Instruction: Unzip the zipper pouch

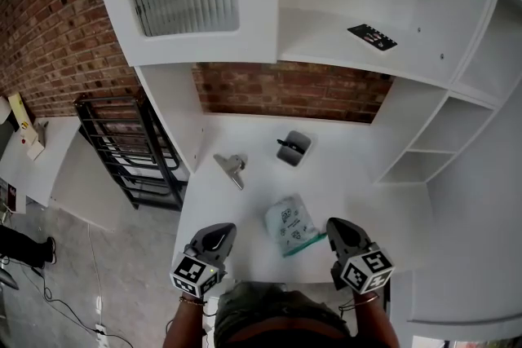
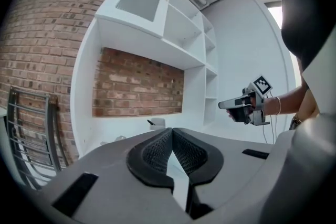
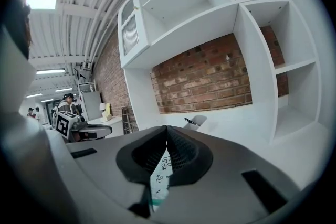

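White surface (image 1: 245, 212) carries the zipper pouch (image 1: 290, 226) just beside the right hand-held gripper (image 1: 335, 224); that and the left hand-held gripper (image 1: 221, 230) both have jaws together, empty. Its zipper pull is too small to see.

The left gripper (image 1: 218, 229) and right gripper (image 1: 336, 223) are showing grey shells, black ribbed pads (image 2: 157, 152), marker cubes (image 1: 196, 275). Wrists are wearing bracelets (image 1: 192, 302).

Left gripper (image 1: 218, 234): I read its jaws closed, pads meeting, aimed forward and slightly down.
Right gripper (image 1: 337, 227): jaws closed likewise, aimed forward alongside my left.
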`<state>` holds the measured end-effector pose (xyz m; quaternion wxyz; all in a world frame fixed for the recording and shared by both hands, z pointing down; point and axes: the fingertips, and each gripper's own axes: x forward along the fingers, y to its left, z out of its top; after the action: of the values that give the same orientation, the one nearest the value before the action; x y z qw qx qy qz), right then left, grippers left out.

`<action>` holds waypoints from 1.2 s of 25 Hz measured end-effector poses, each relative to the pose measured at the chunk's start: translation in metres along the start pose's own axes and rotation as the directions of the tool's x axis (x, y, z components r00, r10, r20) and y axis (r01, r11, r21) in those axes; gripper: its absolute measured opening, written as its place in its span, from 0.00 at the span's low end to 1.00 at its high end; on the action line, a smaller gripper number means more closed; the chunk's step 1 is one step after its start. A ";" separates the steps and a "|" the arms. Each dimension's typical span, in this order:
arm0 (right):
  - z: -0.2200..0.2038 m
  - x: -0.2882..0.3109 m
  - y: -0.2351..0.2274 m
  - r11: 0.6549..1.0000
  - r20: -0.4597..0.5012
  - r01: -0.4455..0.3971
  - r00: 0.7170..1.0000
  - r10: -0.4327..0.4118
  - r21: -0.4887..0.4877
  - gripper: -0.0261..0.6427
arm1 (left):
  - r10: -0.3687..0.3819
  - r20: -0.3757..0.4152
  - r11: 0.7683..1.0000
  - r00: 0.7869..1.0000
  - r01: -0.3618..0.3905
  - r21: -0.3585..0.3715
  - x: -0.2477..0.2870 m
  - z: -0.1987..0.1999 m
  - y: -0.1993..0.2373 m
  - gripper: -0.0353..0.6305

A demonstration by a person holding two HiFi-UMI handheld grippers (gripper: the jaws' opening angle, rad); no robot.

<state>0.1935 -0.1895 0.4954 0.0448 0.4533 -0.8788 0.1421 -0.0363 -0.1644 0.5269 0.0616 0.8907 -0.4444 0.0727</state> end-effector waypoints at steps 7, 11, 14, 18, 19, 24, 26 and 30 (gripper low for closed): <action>0.000 0.000 -0.003 0.999 -0.005 0.013 1.000 -0.013 -0.039 0.04 | 0.039 0.004 0.999 0.999 -0.039 0.015 -0.005 0.000 0.006 0.06; -0.001 0.001 -0.006 0.999 -0.004 0.019 1.000 -0.019 -0.051 0.04 | 0.045 0.017 0.999 0.999 -0.045 0.015 0.000 0.005 0.006 0.06; 0.000 0.003 -0.007 0.998 -0.006 0.018 1.000 -0.019 -0.054 0.04 | 0.027 0.023 1.000 0.999 -0.027 0.011 0.005 0.008 0.002 0.06; -0.002 0.003 -0.007 0.997 -0.014 0.019 1.000 -0.020 -0.071 0.04 | 0.012 0.020 1.000 1.000 -0.013 0.021 0.008 0.008 -0.002 0.06; -0.002 0.003 -0.007 0.997 -0.016 0.019 1.000 -0.020 -0.072 0.04 | 0.012 0.020 1.000 1.000 -0.012 0.020 0.009 0.008 -0.002 0.06; -0.004 0.006 -0.008 0.997 -0.021 0.019 1.000 -0.021 -0.078 0.04 | 0.010 0.017 1.000 1.000 -0.010 0.019 0.013 0.007 -0.003 0.06; -0.003 0.008 -0.007 0.996 -0.024 0.019 0.999 -0.021 -0.088 0.04 | 0.001 0.015 1.000 1.000 -0.002 0.023 0.016 0.007 -0.005 0.06; 0.000 0.010 -0.004 0.995 -0.018 0.013 1.000 -0.015 -0.098 0.04 | -0.009 0.003 0.999 1.000 0.009 0.031 0.018 0.005 -0.009 0.06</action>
<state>0.1909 -0.1992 0.4977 0.0760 0.4554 -0.8811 0.1027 -0.0183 -0.1741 0.5249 0.0476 0.8937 -0.4393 0.0777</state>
